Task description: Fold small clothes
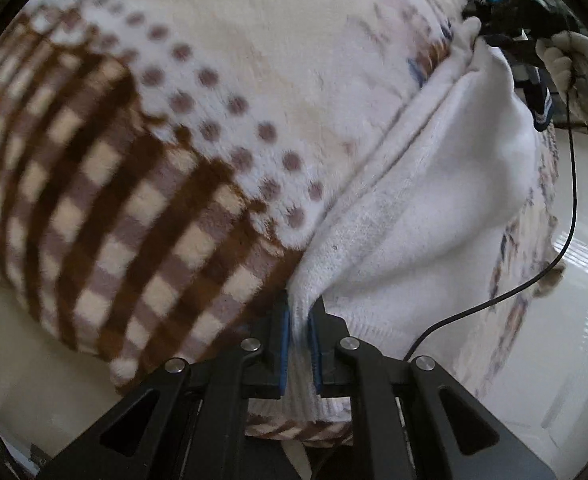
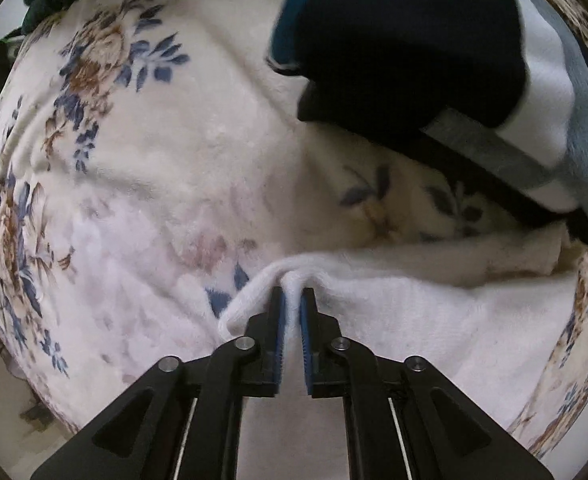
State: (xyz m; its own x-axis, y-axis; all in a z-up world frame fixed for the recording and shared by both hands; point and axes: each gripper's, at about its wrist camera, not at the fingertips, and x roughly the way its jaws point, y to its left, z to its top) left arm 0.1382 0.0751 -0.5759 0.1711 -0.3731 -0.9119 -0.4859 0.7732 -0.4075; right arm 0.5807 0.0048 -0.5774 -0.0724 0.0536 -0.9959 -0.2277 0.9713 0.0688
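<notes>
A small white knit garment [image 1: 434,200] lies stretched across a fleece blanket. My left gripper [image 1: 298,312] is shut on one ribbed corner of it, cloth pinched between the blue pads. In the left wrist view the right gripper [image 1: 490,20] shows far off at the upper right, held by a gloved hand [image 1: 570,56], at the garment's other end. In the right wrist view my right gripper [image 2: 292,296] is shut on a raised fold of the white garment [image 2: 414,312].
The blanket [image 1: 253,40] has brown checks, dots and blue-brown flowers [image 2: 101,56]. A pile of dark navy, grey and white clothes [image 2: 434,48] lies at the upper right. A black cable [image 1: 566,232] runs over a glossy white floor [image 1: 582,320].
</notes>
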